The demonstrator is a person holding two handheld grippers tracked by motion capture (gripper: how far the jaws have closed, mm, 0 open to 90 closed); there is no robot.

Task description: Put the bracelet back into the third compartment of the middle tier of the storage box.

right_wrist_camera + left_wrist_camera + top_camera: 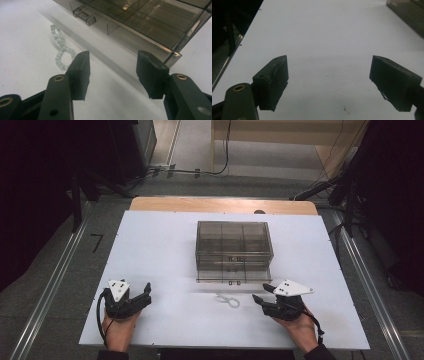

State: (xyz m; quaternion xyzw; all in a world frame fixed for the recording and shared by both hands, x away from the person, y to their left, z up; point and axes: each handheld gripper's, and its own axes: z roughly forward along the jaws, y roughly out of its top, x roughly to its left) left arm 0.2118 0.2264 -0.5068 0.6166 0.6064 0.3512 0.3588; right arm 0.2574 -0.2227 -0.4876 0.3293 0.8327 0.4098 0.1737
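A: Where is the bracelet (228, 300)?

B: It lies on the white table (150, 250), just in front of the box (234, 251), twisted into a loose figure of eight. Nothing touches it. In the right gripper view the beads (60, 47) sit just left of the left jaw, pale and see-through; I take them for glass or plastic, though the picture is too dim to be sure.

A: And the right gripper (263, 295)?

B: Its jaws stand fairly wide apart with bare table between them. It rests low over the table, right of the bracelet and near the box's front right corner, pointing inward. A hand (300, 330) holds it from below.

A: The box itself?

B: Smoky clear plastic, split into compartments, with a small clear handle (84, 16) on its front. It looks closed.

A: What about the left gripper (145, 295)?

B: Wide open too, nothing between the jaws. It sits near the table's front left, well apart from the bracelet, with the other hand (119, 329) behind it. In its own view the jaws frame plain table, and a corner of the box (409, 15) shows at top right.
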